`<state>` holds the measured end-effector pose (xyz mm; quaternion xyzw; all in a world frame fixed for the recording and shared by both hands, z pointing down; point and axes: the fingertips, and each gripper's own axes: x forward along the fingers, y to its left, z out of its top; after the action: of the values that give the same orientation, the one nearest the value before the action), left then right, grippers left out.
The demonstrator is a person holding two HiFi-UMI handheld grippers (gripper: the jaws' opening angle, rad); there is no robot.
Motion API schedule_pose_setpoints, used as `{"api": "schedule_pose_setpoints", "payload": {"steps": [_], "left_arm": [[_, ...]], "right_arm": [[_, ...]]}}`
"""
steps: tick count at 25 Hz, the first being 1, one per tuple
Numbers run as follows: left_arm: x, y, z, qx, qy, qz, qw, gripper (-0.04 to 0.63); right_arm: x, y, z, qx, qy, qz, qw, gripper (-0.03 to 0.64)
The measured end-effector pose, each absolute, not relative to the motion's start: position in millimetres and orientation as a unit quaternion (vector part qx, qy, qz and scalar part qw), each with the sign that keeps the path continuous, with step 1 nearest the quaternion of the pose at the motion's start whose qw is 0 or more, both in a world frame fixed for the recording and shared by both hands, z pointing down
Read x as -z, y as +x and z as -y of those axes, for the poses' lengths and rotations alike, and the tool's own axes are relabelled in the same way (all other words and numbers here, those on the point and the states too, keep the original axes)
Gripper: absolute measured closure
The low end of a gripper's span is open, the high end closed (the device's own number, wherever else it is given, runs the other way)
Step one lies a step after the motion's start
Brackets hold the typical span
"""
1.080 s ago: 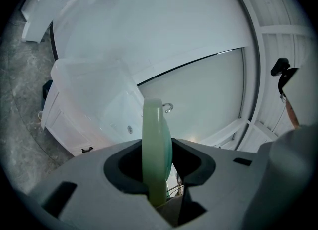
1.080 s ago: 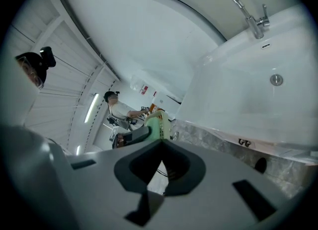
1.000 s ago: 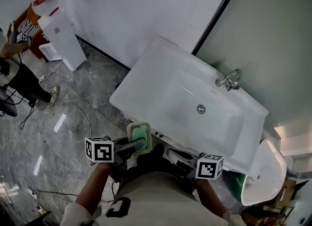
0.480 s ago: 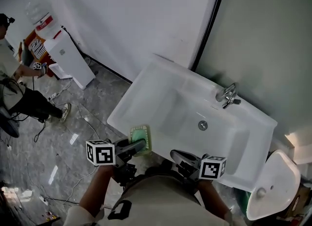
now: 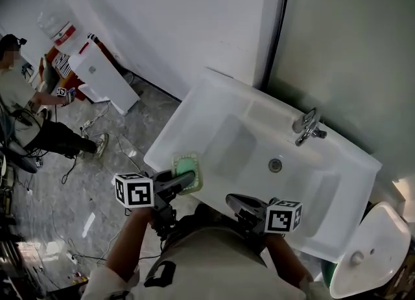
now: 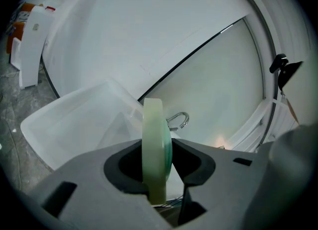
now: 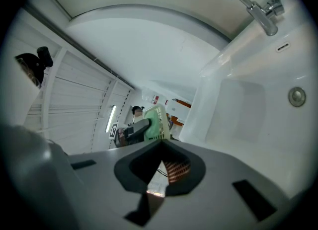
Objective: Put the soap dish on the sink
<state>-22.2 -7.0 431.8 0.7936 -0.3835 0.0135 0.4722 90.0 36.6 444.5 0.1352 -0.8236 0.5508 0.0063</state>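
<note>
**Soap dish gripped at the sink's near left corner**

Your left hand-held gripper (image 5: 183,182) is clamped on the pale green plastic soap dish (image 5: 187,170), which stands on edge between the jaws in the left gripper view. From the head view, the dish is over the near left corner of the white rectangular ceramic sink (image 5: 178,120); you can't tell whether it touches the rim. Your right hand-held gripper (image 5: 235,200) has its jaws together with nothing in them. It is at the sink's front edge, apart from the dish.
</note>
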Motion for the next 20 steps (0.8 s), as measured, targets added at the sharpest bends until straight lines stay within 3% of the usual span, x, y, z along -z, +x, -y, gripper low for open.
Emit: {"api": "schedule_pose_setpoints", "payload": {"steps": [14,20], "left_arm": [[-432.2,-57.9,73.6,-0.121,0.833,0.333,0.425,0.453],[-459.0,-96.8,97.1,-0.139,0.837,0.291,0.442,0.453]], "right_arm": [[-439.5,103.0,-12.7,-0.549,0.210,0.809,-0.034,0.607],[-446.8,52.9,3.2,-0.558,0.235,0.796,-0.013,0.607]]}}
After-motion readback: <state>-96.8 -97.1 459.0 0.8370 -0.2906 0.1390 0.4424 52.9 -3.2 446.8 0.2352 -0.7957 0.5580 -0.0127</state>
